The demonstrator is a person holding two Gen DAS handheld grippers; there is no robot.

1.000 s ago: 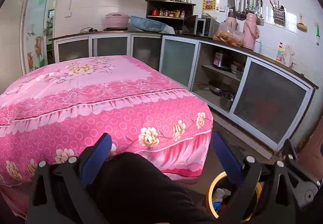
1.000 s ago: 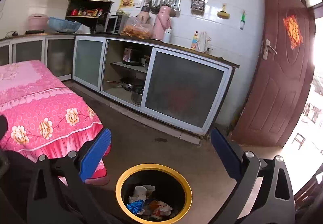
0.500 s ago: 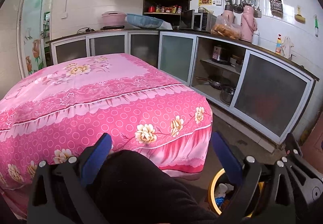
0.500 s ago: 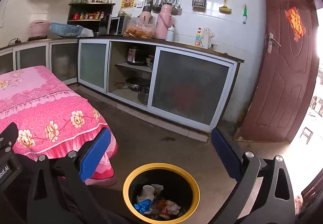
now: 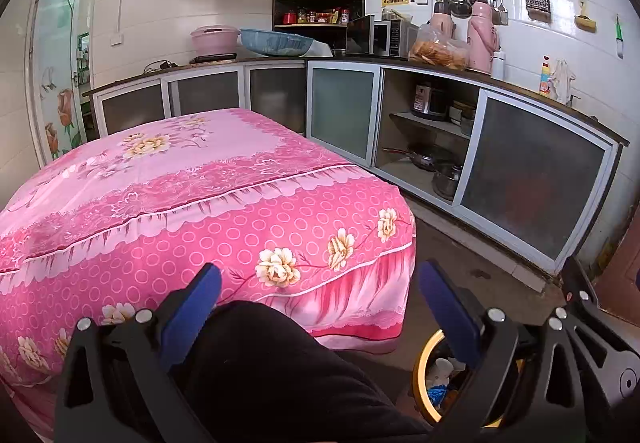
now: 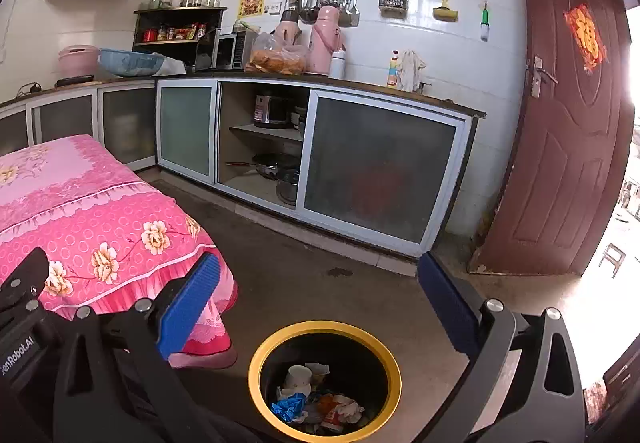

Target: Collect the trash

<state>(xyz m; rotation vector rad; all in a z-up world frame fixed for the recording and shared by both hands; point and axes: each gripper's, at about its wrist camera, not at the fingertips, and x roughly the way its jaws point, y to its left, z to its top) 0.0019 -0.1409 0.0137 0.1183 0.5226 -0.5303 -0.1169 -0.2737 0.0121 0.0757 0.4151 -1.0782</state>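
Observation:
A black trash bin with a yellow rim [image 6: 256, 363] stands on the floor in the right wrist view, with a paper cup, blue wrapper and crumpled wrappers [image 6: 316, 401] inside. Its rim also shows in the left wrist view [image 5: 420, 375], low right, partly hidden by the gripper finger. My right gripper [image 6: 318, 301] is open and empty above the bin. My left gripper [image 5: 320, 307] is open and empty over a dark trouser leg [image 5: 272, 363], facing the pink table.
A table under a pink floral cloth [image 5: 180, 195] fills the left. Kitchen cabinets [image 6: 380, 167] with an open shelf of pots run along the wall. A brown door [image 6: 560, 123] stands open at right. Concrete floor [image 6: 320, 263] lies between table and cabinets.
Both grippers have risen and pulled back a little; the bin sits lower and more central in the right view. Both stay open and empty.

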